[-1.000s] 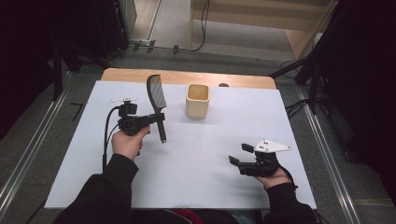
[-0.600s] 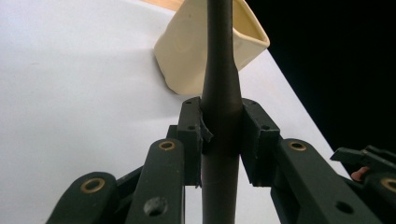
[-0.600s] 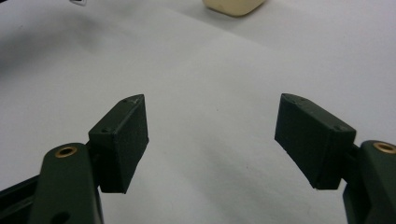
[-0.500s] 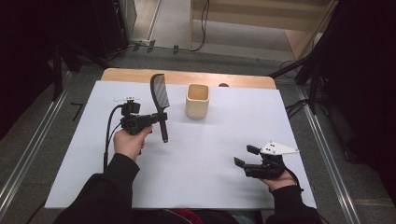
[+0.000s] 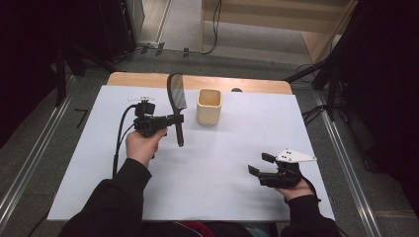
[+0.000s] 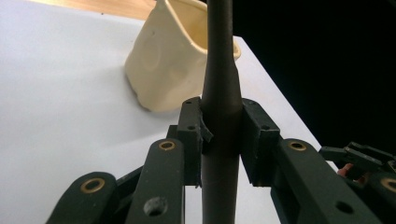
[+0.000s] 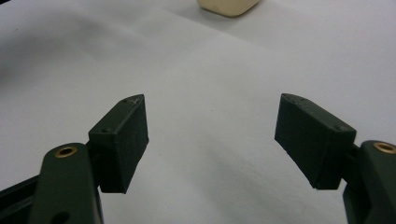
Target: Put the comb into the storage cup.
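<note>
Your left gripper (image 5: 174, 119) is closed on the handle of the black comb (image 5: 176, 101), and in the left gripper view both pads press on the round dark handle (image 6: 220, 116) from the two sides. You hold the comb nearly upright above the table (image 5: 89, 163), with the toothed part pointing to the far edge and the handle end hanging down toward the white cover. The comb is just beside the beige cup (image 5: 208, 106), on its left side in the high view, and it does not touch the cup. Your right gripper (image 5: 260, 164) rests low near the right front of the table, well apart from the cup. Its jaws stand wide open and have nothing between them.
</note>
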Demonstrator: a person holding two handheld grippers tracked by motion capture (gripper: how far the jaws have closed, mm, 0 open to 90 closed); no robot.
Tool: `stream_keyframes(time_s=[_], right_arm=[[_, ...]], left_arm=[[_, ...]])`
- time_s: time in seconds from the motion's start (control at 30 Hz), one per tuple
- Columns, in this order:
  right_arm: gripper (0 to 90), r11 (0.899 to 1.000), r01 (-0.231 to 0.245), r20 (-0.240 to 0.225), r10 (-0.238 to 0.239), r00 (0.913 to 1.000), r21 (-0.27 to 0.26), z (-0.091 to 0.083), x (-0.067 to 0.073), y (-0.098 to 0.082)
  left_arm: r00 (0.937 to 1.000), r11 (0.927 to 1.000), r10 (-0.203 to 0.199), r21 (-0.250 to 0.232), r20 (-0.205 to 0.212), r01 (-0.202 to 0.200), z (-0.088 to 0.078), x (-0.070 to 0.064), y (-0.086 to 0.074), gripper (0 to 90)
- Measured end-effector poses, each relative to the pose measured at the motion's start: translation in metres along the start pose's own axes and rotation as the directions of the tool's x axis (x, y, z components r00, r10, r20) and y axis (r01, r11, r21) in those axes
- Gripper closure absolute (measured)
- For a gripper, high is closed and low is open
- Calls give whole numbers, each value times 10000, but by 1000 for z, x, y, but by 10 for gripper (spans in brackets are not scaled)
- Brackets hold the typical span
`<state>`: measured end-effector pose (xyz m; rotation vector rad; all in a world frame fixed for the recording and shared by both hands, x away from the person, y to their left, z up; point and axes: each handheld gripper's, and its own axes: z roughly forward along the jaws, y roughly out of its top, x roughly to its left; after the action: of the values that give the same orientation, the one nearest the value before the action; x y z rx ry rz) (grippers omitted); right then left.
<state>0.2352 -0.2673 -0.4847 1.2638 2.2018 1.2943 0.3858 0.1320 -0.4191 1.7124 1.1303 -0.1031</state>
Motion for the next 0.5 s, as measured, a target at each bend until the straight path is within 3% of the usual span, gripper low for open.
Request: stream_keyframes(time_s=[0.5], right_arm=[[239,10000,-29,-14,29,10000,10,-1,-1,0]], left_arm=[[9988,9990,401,167,269,-406,13,-16,20,726]])
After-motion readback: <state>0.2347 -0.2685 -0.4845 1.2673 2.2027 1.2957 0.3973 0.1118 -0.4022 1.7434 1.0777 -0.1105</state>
